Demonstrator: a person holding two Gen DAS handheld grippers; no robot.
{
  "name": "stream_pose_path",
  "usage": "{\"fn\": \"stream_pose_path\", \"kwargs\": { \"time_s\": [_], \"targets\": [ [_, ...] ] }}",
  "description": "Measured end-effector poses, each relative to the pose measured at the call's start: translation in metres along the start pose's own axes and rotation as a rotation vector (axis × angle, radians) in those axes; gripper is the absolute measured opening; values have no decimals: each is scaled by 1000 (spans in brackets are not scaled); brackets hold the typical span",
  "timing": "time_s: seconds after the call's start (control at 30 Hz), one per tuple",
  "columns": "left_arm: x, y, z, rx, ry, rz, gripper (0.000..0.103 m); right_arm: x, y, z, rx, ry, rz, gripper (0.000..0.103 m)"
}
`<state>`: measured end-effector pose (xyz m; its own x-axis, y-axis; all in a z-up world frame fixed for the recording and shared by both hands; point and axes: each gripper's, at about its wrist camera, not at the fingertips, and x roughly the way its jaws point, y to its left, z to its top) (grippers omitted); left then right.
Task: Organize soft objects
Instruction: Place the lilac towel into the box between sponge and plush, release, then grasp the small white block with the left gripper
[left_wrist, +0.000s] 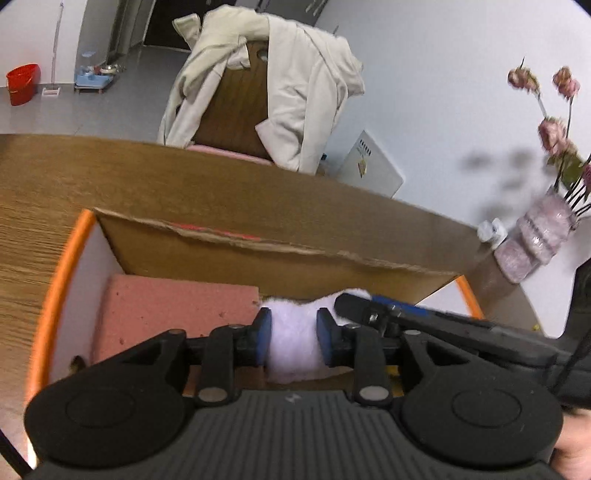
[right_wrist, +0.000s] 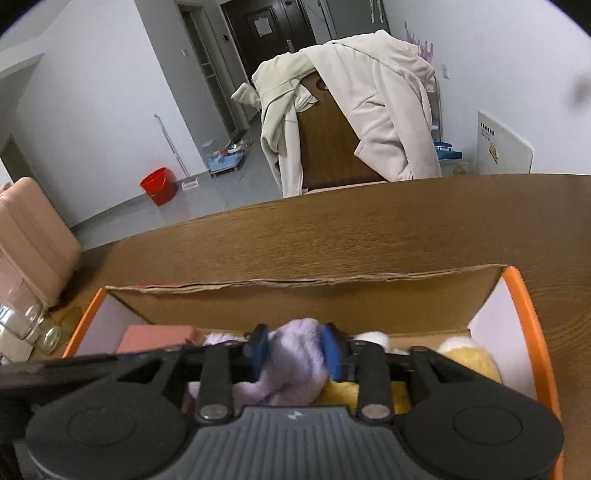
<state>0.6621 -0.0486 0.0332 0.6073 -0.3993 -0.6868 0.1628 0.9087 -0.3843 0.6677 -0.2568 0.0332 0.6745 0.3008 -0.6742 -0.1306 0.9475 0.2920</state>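
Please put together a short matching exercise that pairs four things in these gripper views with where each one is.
Things:
1. lilac plush toy
2. pink sponge block
3. yellow plush toy
4. cream jacket

Places:
A. draped over the chair back behind the table
B. lying at the left end of the box
C. pinched by both the left gripper and the right gripper
D. lying at the right end of the box

Pairs: 1-C, 2-B, 3-D, 4-A

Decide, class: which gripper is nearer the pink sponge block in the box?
Left. The left gripper sits right beside the pink sponge block, fingers clamping the lilac plush. The right gripper grips that plush farther from the block.
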Motion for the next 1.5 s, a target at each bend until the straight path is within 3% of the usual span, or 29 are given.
{"fn": "stream_pose_path", "kwargs": {
  "time_s": [0.07,0.17,0.33,0.43,0.6,0.83,1.0,1.17,1.3,1.5],
  "targets": [
    [-24,-6,2,13,-37,1,40,-15,-1,3,10,-1,12,45],
    [-71,-20,1,63,-101,10,40,-51,2,7,-21,-39,10,46],
    [-158,-42,-15,136,-196,18,47,-148,7,0,-79,-129,15,49],
    [-204,-51,-37,175,-227,14,51,-207,9,-14,-116,-172,21,55],
    [-264,-54,-91,233,-275,51,54,-287,10,-60,-146,-238,43,57],
    [-328,-49,-213,305,-403,22,74,-372,31,-187,-254,-389,86,65],
    [-346,-46,-295,318,-421,25,78,-387,49,-281,-332,-450,23,70],
    [-347,-38,-355,245,-384,52,83,-377,49,-338,-274,-397,61,70],
    [-345,-28,-367,212,-350,90,83,-369,45,-360,-253,-360,11,70],
    [-328,-20,-350,184,-348,92,81,-351,42,-352,-206,-356,19,61]
  ]
}}
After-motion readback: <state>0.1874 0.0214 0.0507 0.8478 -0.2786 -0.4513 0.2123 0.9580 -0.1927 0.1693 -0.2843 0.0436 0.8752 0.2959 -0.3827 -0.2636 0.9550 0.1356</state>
